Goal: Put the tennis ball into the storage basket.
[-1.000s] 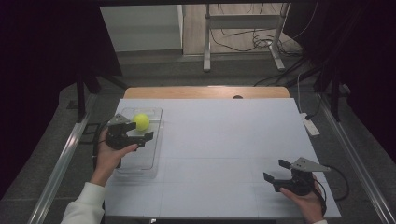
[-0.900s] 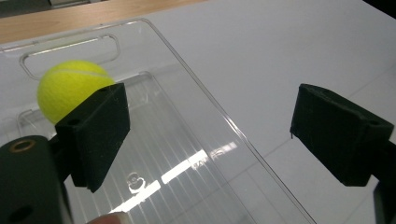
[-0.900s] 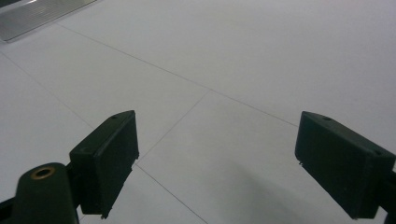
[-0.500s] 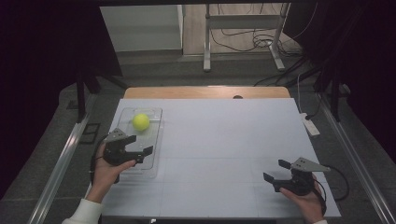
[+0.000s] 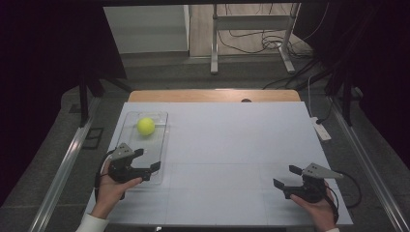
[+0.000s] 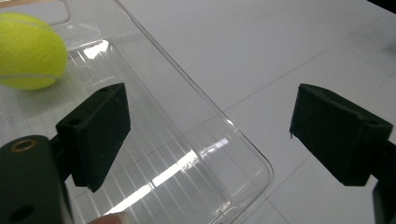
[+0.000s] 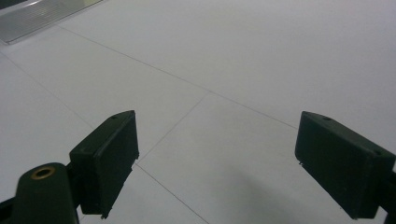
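- Yellow felt covers the tennis ball (image 5: pixel 145 126), which lies loose at the far end of the clear plastic tray (image 5: pixel 162 145) on the white table (image 5: pixel 232 145).
- We judge it light, springy and apt to roll, so we would take it across its widest middle.
- Our left gripper (image 5: pixel 146 160) hangs over the tray's near end, jaws wide and holding nothing.
- Our right gripper (image 5: pixel 286 176) rests near the table's front right, also wide and holding nothing.

White table (image 5: pixel 232 145) with wooden far edge, grey floor (image 5: pixel 159 72) behind, cables (image 5: pixel 251 41), dark surroundings.
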`<state>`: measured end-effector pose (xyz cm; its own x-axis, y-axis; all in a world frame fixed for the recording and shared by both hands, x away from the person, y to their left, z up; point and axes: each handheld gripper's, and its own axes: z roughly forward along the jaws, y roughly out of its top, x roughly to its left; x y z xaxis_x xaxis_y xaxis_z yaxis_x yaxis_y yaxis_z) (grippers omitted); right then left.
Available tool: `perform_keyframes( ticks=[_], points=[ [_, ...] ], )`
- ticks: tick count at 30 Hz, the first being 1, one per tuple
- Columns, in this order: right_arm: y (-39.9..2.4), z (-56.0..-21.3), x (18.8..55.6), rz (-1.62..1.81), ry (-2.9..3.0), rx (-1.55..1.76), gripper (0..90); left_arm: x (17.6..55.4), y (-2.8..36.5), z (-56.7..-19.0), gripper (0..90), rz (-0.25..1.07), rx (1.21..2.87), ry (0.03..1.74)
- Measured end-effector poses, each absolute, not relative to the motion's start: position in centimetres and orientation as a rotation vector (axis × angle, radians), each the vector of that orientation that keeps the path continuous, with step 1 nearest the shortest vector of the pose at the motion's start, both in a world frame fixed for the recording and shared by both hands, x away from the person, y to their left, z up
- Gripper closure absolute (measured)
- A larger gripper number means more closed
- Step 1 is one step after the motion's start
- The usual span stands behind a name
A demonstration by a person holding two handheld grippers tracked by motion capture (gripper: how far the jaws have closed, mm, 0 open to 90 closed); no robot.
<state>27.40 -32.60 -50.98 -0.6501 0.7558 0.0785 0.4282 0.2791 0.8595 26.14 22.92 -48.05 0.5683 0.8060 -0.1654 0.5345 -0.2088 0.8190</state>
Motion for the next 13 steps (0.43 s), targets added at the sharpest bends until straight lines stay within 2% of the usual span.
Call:
perform_keyframes(
  ticks=[13],
  points=[
    [-32.55,-50.92,27.35,1.317,2.208,1.069,13.4,25.64,22.75,-48.58,12.7,0.38,1.88,1.071]
  ],
)
